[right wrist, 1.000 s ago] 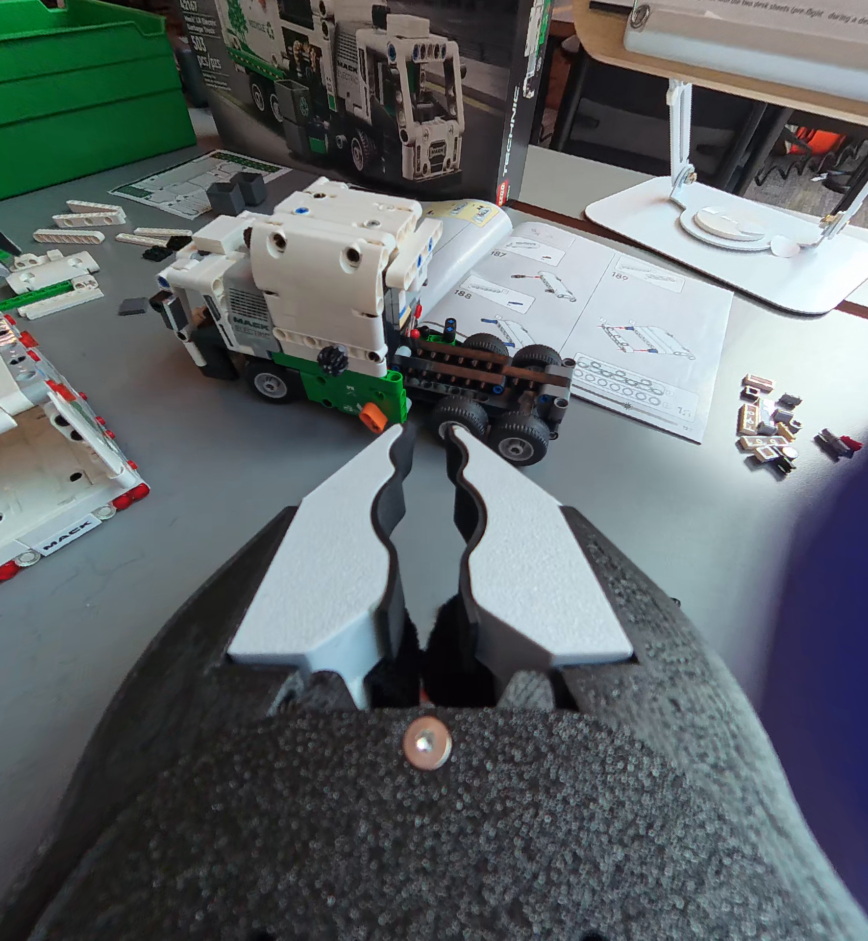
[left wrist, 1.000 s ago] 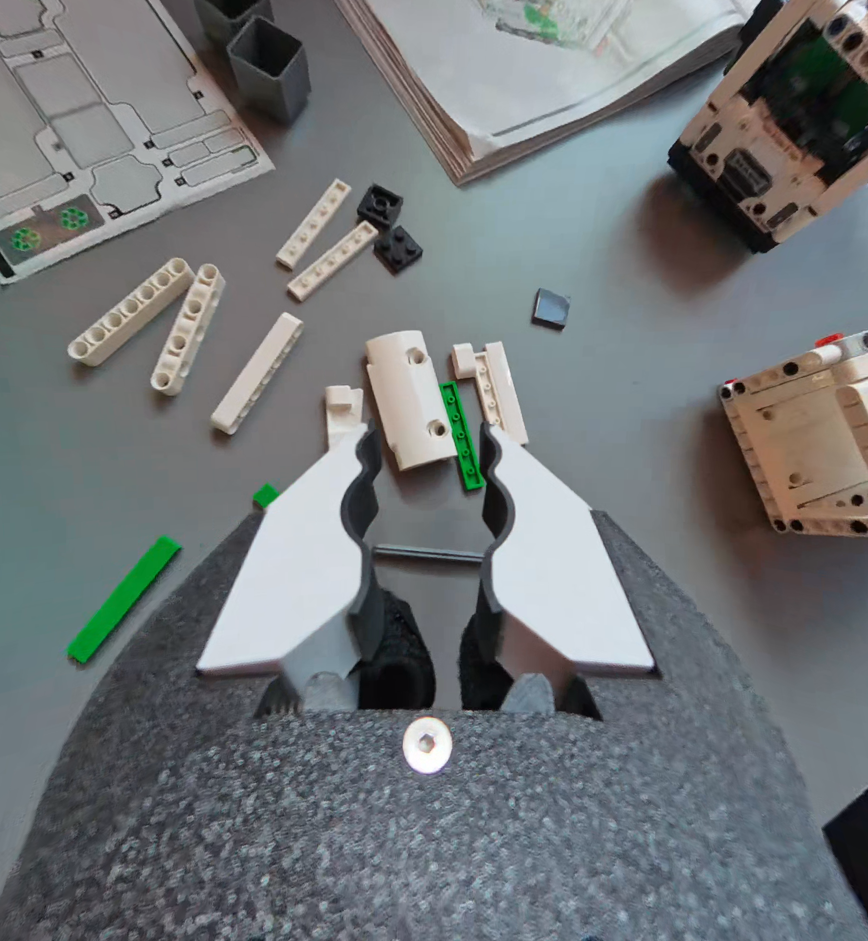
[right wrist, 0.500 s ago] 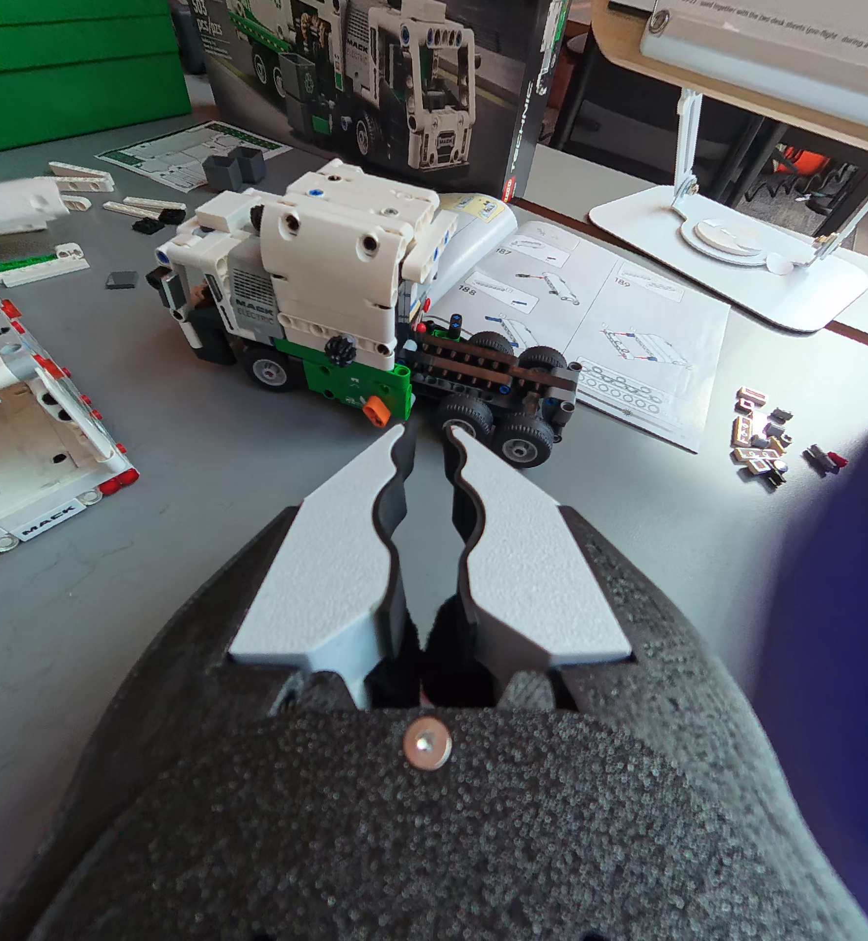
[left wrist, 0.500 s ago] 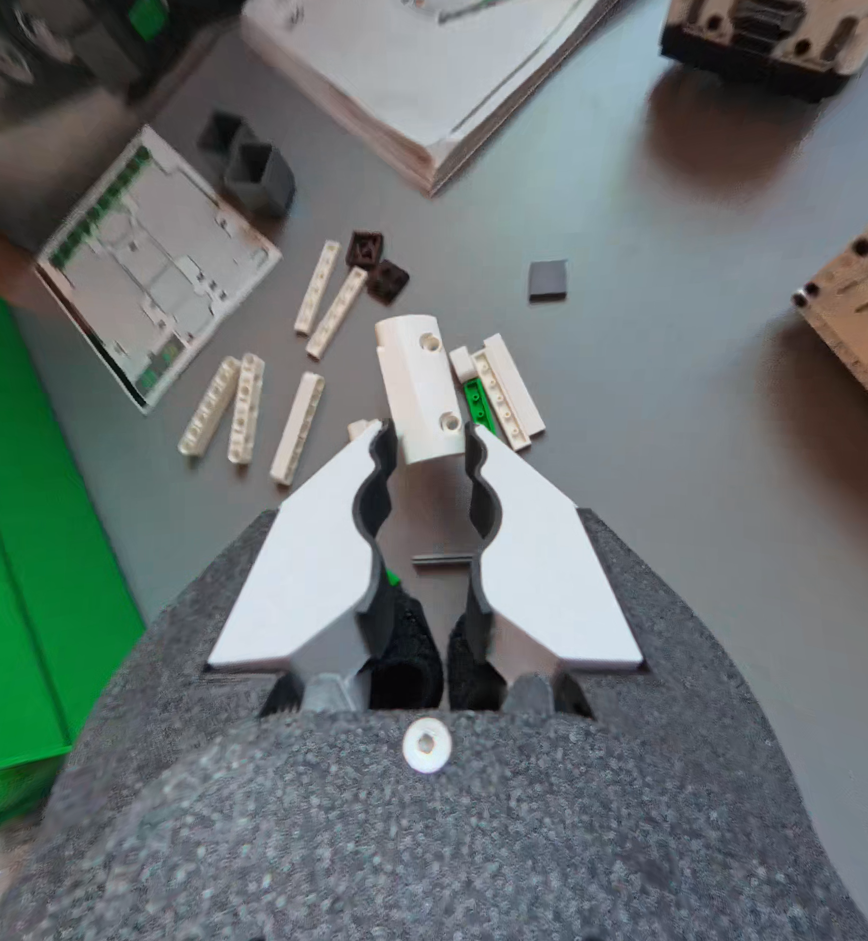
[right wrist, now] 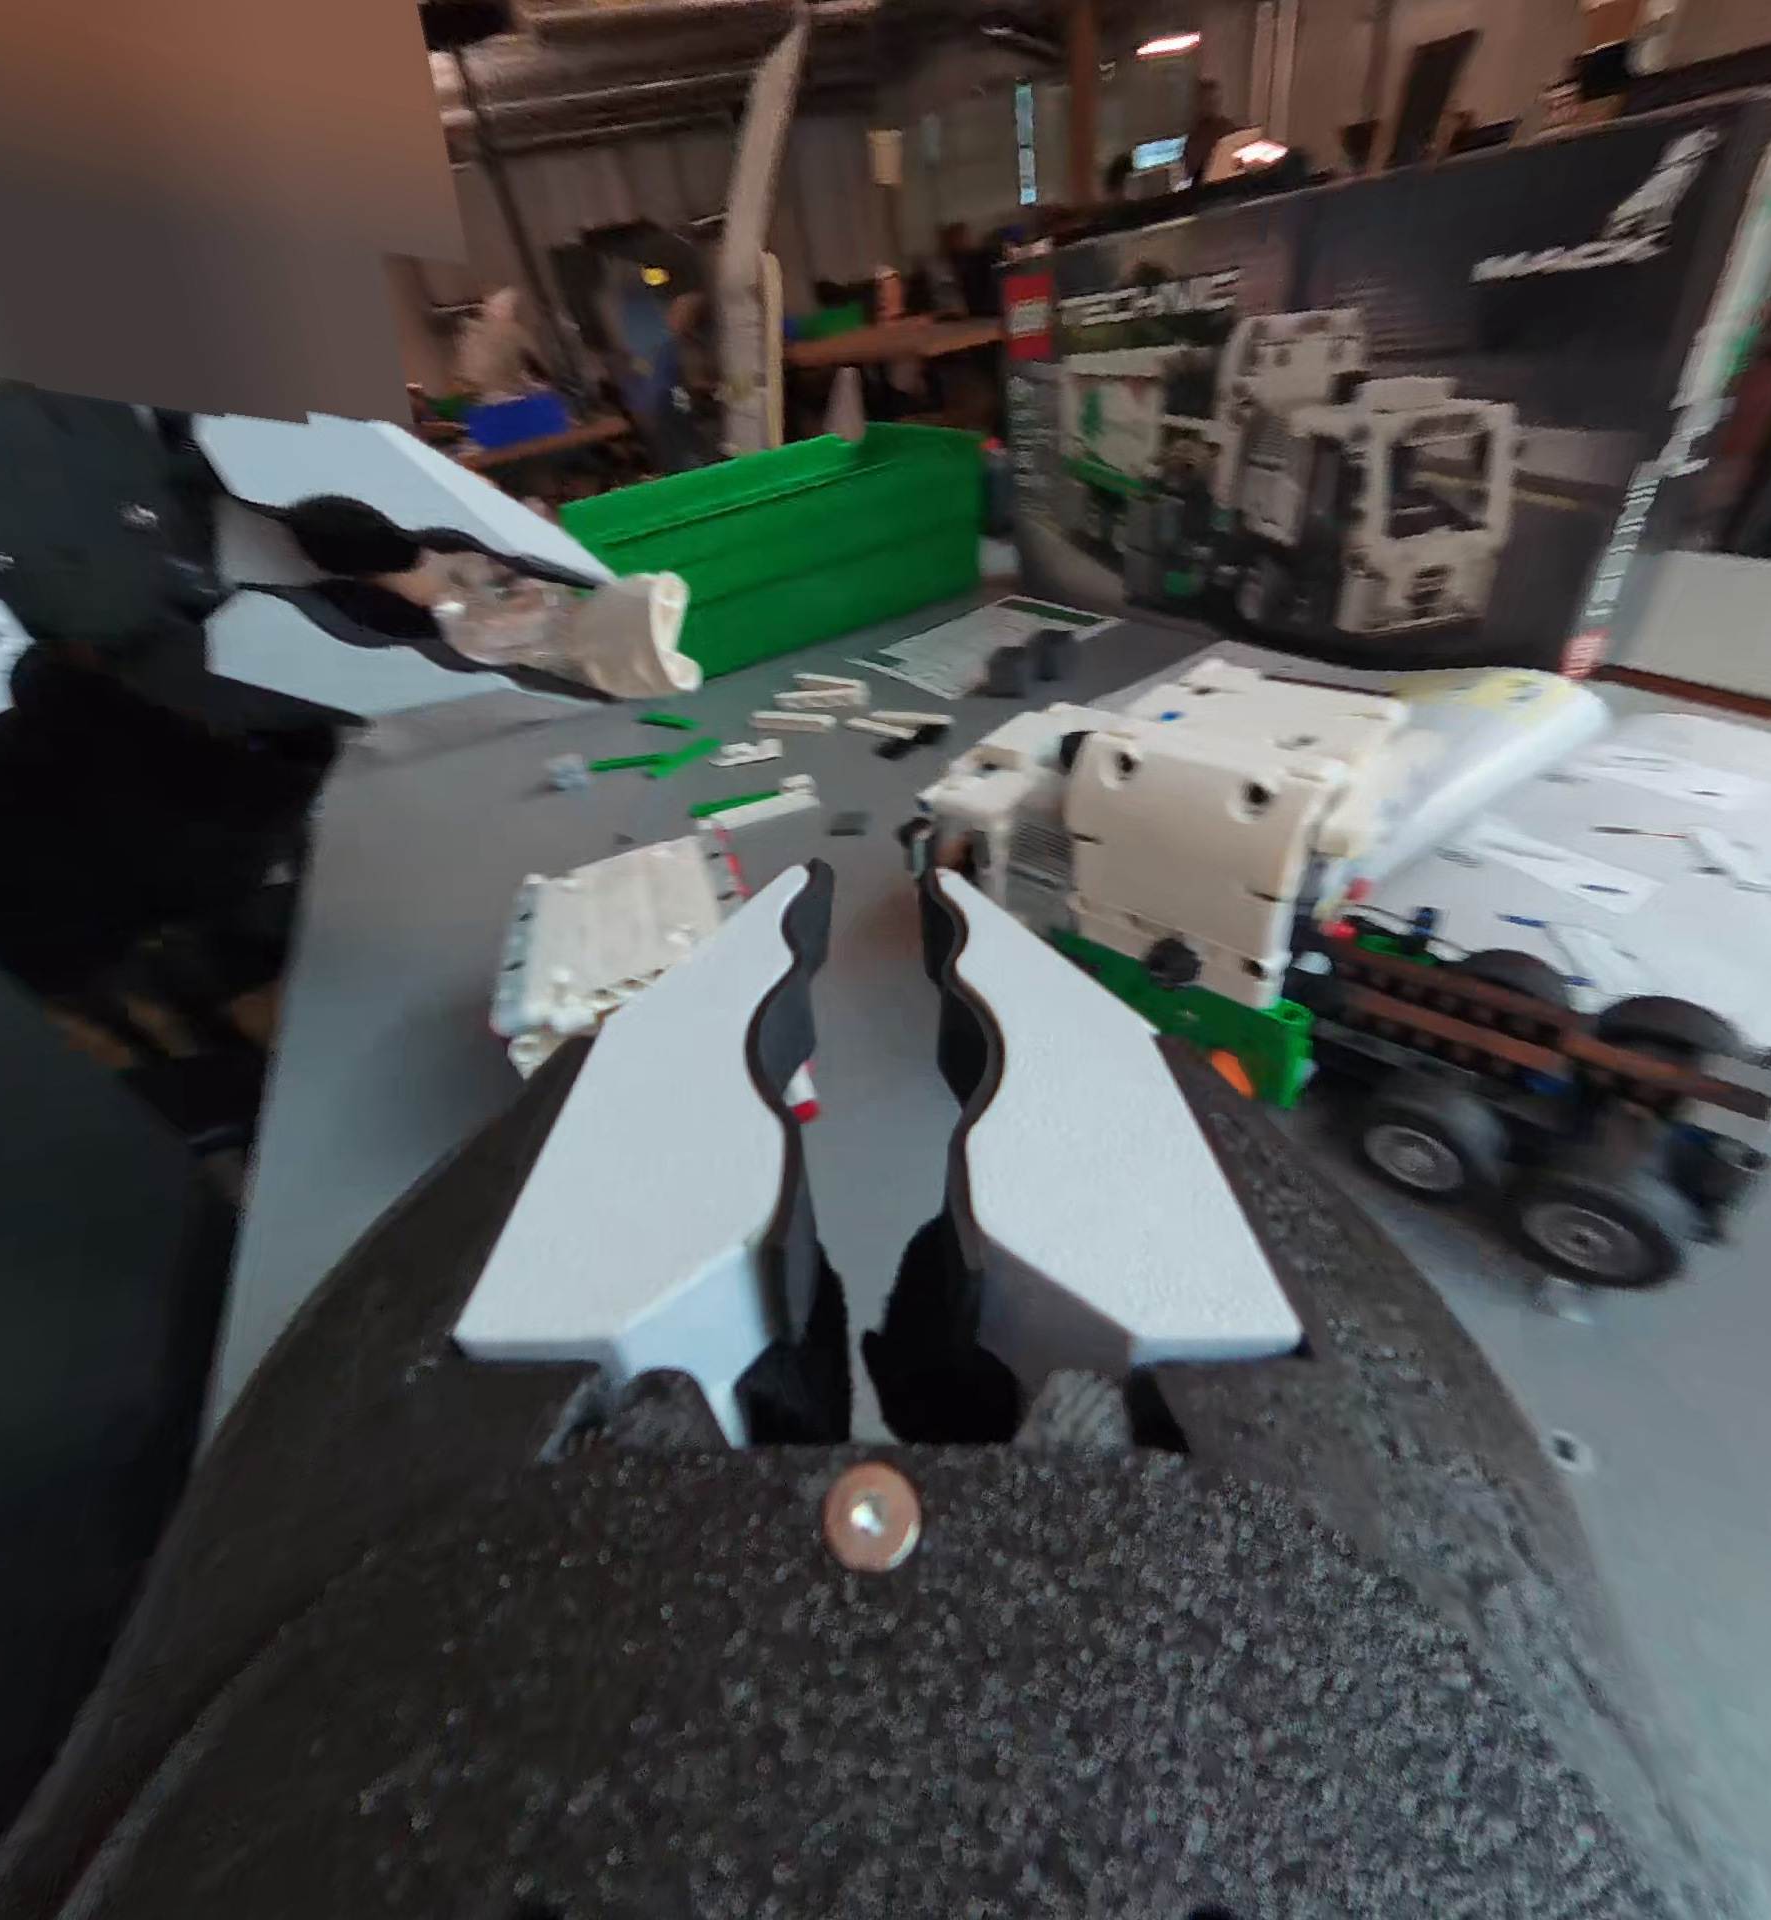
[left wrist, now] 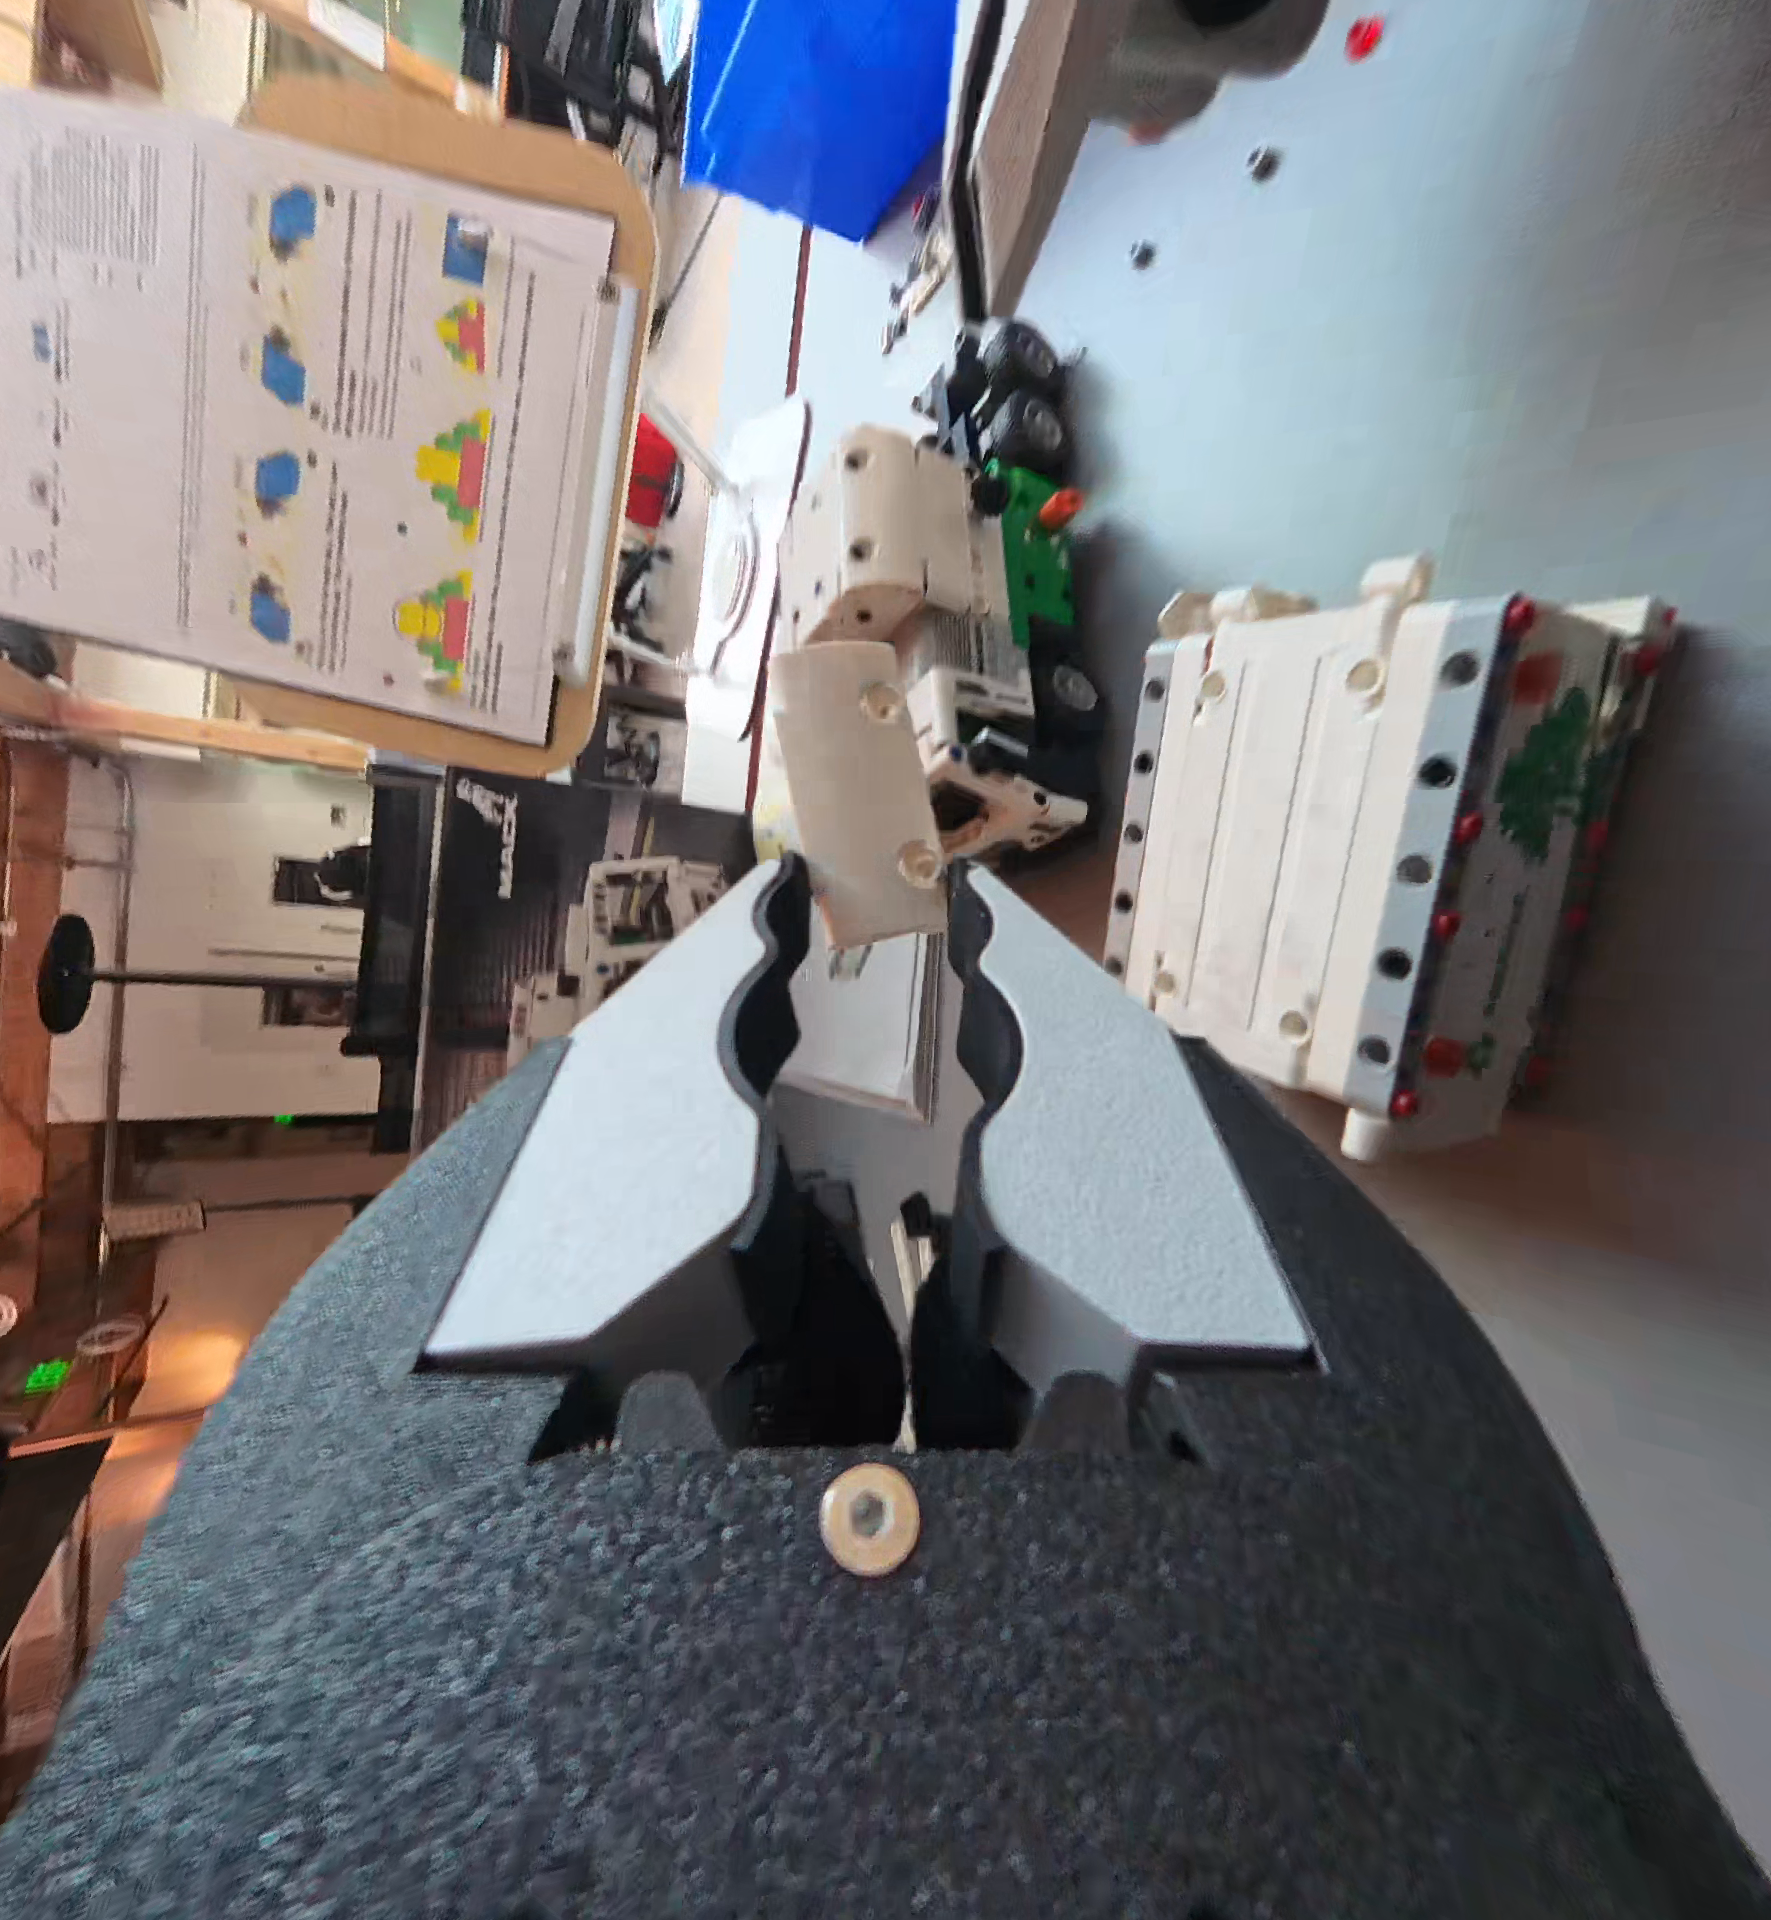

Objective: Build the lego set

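Left wrist view, rolled sideways. Left gripper (left wrist: 876,883) clamped on a curved white panel (left wrist: 857,795), gripped at its lower end between the fingertips and raised clear of the grey table (left wrist: 1483,364). Beyond the panel, the partly built white truck (left wrist: 922,582) with green chassis and black wheels, standing on the table. Right of the truck, apart from it, a white box-shaped body section (left wrist: 1317,862) with red studs along one edge. Left of the truck, a clipboard (left wrist: 268,416) carrying a printed sheet; above the truck, a blue bin (left wrist: 808,114).

Right wrist view, blurred. Right gripper (right wrist: 873,878) with fingers slightly apart and nothing between them, hovering above the table (right wrist: 1639,1507). Truck (right wrist: 1203,894) just right of the fingertips, resting on the table near an open instruction booklet (right wrist: 1639,821). Body section (right wrist: 611,925) left of the truck, partly hidden behind the left finger. Loose white and green pieces (right wrist: 756,769) scattered behind the truck; farther back, a green tray (right wrist: 787,540) and the set's box (right wrist: 1380,416). Left gripper (right wrist: 590,629) high to the left of the truck, closed on the curved white panel (right wrist: 642,634) in mid-air.
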A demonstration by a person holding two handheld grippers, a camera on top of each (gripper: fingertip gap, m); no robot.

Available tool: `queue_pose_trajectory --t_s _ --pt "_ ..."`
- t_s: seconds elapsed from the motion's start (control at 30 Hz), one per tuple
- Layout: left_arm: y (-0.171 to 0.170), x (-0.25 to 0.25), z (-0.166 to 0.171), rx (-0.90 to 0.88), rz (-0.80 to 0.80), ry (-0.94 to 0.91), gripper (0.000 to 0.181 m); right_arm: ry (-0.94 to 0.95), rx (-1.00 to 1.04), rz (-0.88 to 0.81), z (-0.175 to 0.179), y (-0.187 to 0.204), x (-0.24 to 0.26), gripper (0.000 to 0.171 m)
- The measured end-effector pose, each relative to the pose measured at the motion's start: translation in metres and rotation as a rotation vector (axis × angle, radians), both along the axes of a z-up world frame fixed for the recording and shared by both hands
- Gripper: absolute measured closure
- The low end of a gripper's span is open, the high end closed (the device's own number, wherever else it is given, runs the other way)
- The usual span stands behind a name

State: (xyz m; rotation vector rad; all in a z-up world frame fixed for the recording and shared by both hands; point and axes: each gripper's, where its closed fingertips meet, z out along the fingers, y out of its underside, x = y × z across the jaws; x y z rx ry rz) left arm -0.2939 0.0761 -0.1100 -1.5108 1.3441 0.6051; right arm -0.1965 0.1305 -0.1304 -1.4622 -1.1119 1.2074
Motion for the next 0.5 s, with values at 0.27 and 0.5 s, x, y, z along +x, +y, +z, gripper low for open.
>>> queue_pose_trajectory --t_s 0.27,0.5 --pt "-0.001 0.065 -0.009 -0.017 -0.196 0.033 0.158 0.101 -0.152 0.261 0.019 -0.042 -0.005 0.147" --pt "0.005 0.08 -0.014 -0.072 -0.188 -0.081 0.155 0.059 -0.161 0.265 0.019 -0.042 0.003 0.166"
